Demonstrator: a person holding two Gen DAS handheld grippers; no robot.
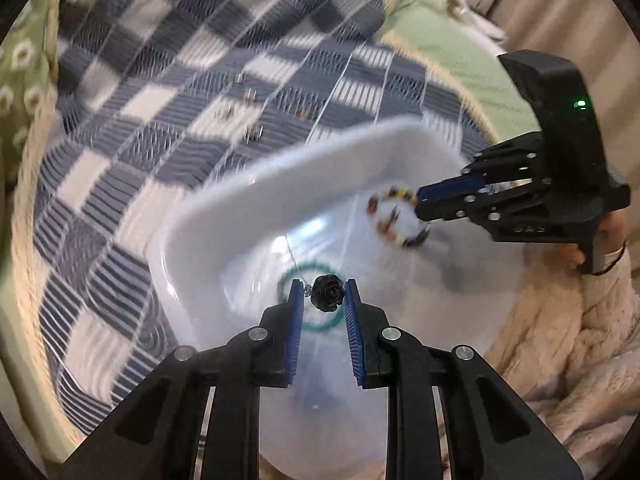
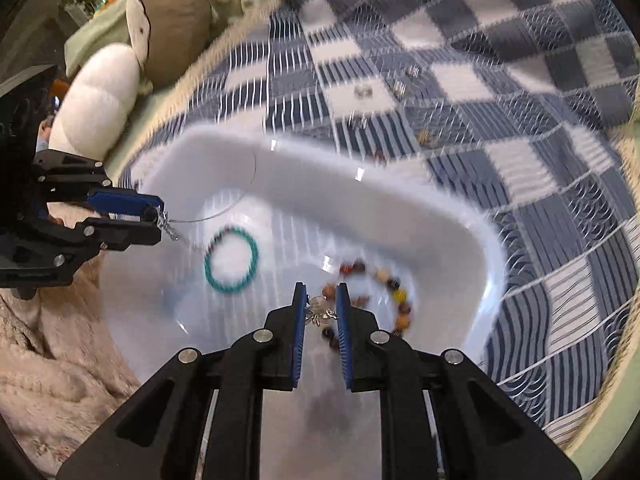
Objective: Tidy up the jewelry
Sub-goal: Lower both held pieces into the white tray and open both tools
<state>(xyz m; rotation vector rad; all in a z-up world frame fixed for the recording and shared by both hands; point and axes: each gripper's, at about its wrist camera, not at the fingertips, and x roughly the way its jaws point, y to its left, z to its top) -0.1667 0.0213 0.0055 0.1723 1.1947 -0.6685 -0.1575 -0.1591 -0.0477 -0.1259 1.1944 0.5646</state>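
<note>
Blue-and-white checked patchwork quilt (image 2: 500, 92) spread wide across the bed, blurred with motion, and on it sits the big translucent white plastic bin (image 1: 256, 192), rounded corners, both tools poised over it. Beside the bin, a cream fluffy blanket (image 1: 560, 340).

Left gripper (image 1: 323, 296) now: black frame, blue ribbed pads, jaws narrowed but with a gap between them, and right at the tips a black rose-shaped bead pendant (image 1: 329, 293) is pinched between the pads. A thin silvery chain (image 2: 208, 218) trails off it in a loop down into the bin; from the right wrist view a small metal link hangs just off the fingertips.

Right gripper (image 2: 321, 304): jaws likewise drawn close, clamped on a small silver charm (image 2: 320, 314) belonging to the multicoloured beaded bracelet (image 2: 394, 292), brown, yellow, red and dark beads curving away to the right. The bracelet hangs inside the bin; whether it touches the floor, I cannot tell through the blur.

Lying flat on the bin's bottom, between the two tools, a turquoise beaded bracelet (image 2: 232, 264), a neat ring.

Out on the quilt beyond the bin, a scatter of tiny metal pieces (image 2: 364, 90), too smeared to identify.
</note>
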